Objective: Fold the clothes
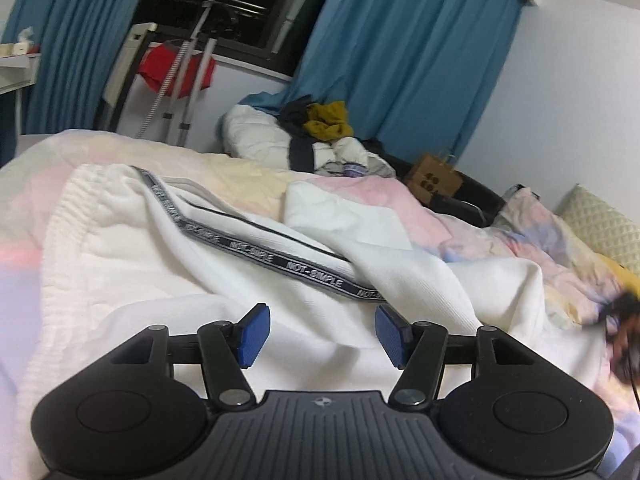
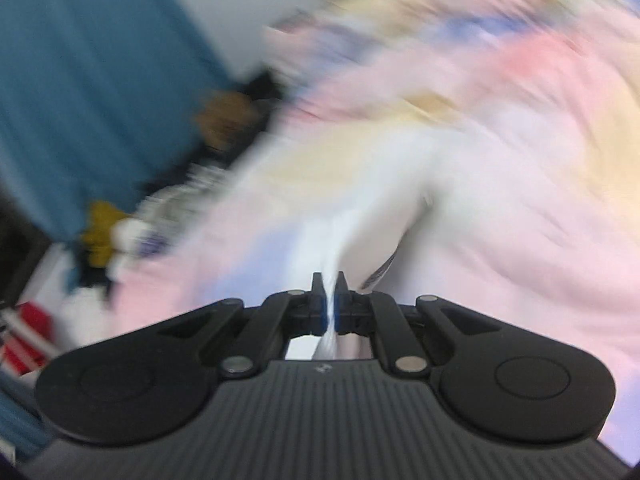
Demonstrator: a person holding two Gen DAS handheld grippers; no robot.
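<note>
A white garment (image 1: 168, 248) with a dark lettered stripe (image 1: 256, 252) lies crumpled on the bed, its ribbed waistband at the left. My left gripper (image 1: 322, 334) hovers just above the garment's near folds, open, with nothing between its blue pads. In the blurred right wrist view my right gripper (image 2: 329, 304) is shut on a pinch of the white garment (image 2: 360, 224), which stretches away from the fingers over the bedding. A dark blurred shape, likely that gripper, shows at the right edge of the left wrist view.
The bed carries a pastel pink, yellow and blue duvet (image 1: 380, 196). A pile of clothes (image 1: 324, 136) sits at the far end by blue curtains (image 1: 416, 52). A brown paper bag (image 1: 434, 178), a pillow (image 1: 600, 224) and a drying rack (image 1: 188, 64) with a red item stand around.
</note>
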